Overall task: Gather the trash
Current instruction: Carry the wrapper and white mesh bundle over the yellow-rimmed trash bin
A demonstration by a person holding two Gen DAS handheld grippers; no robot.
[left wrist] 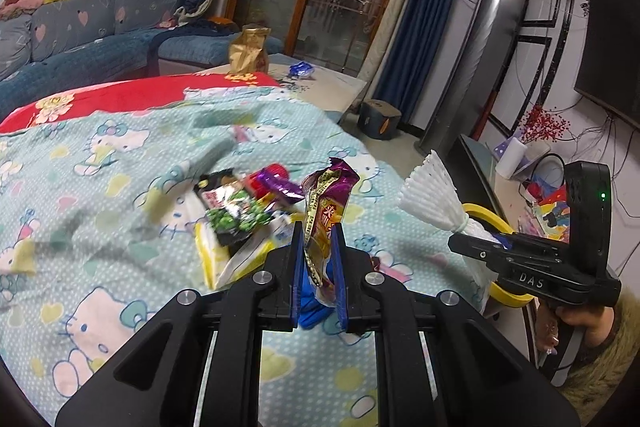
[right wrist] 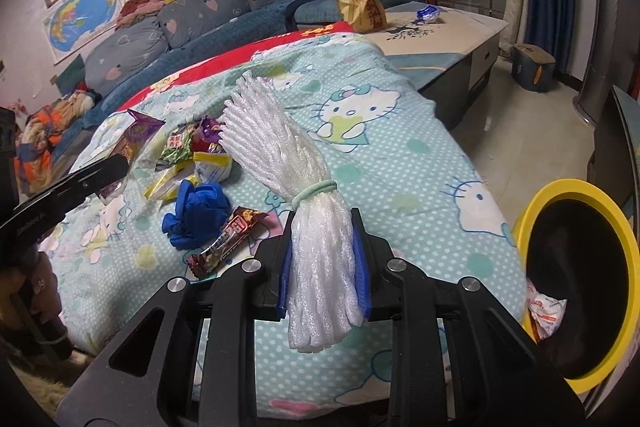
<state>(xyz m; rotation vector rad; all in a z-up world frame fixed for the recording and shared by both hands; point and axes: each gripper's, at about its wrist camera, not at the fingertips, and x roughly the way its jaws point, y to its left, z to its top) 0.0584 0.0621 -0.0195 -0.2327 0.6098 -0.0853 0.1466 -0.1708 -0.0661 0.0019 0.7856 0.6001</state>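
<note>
gripping a purple wrapper [left wrist: 326, 211], the left gripper [left wrist: 318, 267] is clamped; right gripper [right wrist: 324, 267] pinches foam netting [right wrist: 296, 187]. yellow bin [right wrist: 576, 307] at right holds one packet; several wrappers [right wrist: 188, 155] left.

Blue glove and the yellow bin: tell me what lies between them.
In the right wrist view, the right claw, shut on the white foam net, lies between the blue glove and yellow bin, over blanket.

a white foam net sleeve [right wrist: 304, 187], bound by a pale green elastic band [right wrist: 316, 191], is clamped between the blue pads of the right tool [right wrist: 324, 267]. behind it, a crumpled blue glove [right wrist: 196, 213] and a brown snack wrapper [right wrist: 226, 243] are seen on the hello kitty blanket [right wrist: 400, 163]. a yellow-rimmed black bin [right wrist: 576, 195] is seen at the right, and the left tool [right wrist: 116, 163] at the left edge holds a purple wrapper [right wrist: 138, 131].
</note>
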